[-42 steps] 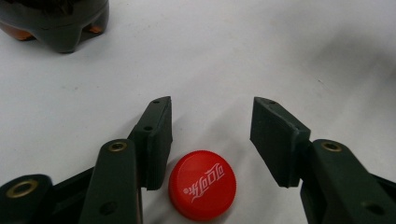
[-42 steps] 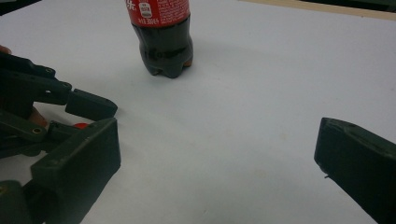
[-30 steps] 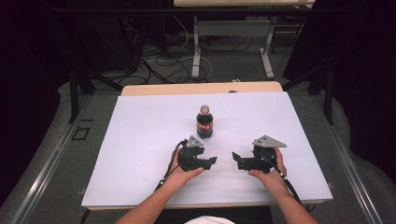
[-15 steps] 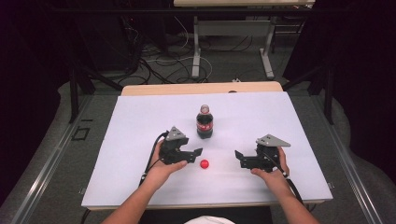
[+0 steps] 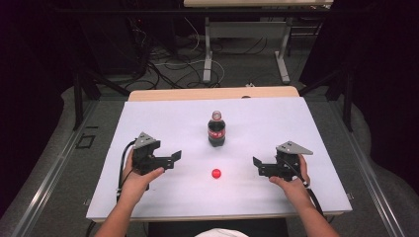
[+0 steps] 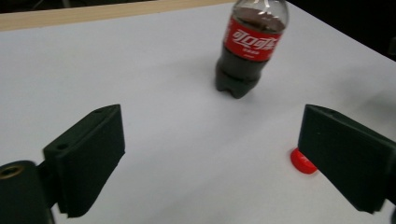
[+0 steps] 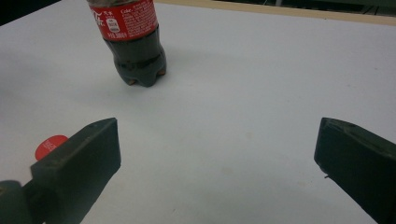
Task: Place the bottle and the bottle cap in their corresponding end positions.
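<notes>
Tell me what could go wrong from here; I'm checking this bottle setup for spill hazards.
1. The dark cola bottle with the red label stands upright with no cap on, so a knock from either hand could spill it over the white tabletop.
2. The small round red cap lies loose in front of the bottle, apart from both grippers; a sweep could roll it off the table.

Red cap point(image 5: 216, 173), red-labelled dark cola bottle point(image 5: 216, 129), white table point(image 5: 296, 113), black tools.
</notes>
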Available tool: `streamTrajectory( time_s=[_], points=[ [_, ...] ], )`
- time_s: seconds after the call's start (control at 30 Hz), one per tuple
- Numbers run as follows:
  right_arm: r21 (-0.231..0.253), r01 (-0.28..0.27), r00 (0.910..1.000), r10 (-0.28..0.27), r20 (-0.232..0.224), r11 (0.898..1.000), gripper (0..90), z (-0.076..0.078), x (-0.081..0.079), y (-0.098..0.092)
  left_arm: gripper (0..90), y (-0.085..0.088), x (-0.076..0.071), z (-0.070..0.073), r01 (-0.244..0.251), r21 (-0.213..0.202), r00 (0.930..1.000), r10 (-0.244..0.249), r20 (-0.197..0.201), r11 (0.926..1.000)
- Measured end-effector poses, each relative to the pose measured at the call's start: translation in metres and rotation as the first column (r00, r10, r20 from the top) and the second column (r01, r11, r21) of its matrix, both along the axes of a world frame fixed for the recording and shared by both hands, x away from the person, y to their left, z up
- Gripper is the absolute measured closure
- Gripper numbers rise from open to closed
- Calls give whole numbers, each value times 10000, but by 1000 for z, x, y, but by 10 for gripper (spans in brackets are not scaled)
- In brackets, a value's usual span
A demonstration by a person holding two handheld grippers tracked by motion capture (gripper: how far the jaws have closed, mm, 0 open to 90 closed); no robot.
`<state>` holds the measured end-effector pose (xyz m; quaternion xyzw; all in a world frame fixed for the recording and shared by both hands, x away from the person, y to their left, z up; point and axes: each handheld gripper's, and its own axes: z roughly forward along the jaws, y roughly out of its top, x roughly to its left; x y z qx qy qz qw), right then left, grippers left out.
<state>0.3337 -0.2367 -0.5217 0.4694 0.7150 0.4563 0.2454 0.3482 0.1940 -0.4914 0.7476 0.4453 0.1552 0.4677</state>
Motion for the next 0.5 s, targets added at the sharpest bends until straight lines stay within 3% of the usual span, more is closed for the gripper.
streamTrajectory(
  time_s=[0.1, 0.23, 0.33, 0.5],
  points=[
    [39, 42, 10000, -42, 70, 10000, 1, -1, 1, 0, 6, 13, -2, -5, -410, -21, 9992, 410, 17, 9992],
    [-41, 85, 10000, -85, -41, 10000, 1, -2, 1, -1, 6, 31, -3, -12, -846, -196, 9964, 846, 13, 9962],
    [-201, 116, 9999, -117, -53, 9997, 1, -3, 2, -3, 6, 43, -3, -17, -1243, -175, 9922, 1242, -61, 9921],
    [-172, 289, 9994, -292, -178, 9994, 1, -6, 4, -7, 6, 57, -3, -23, -1677, -363, 9856, 1684, 167, 9852]
  ],
)
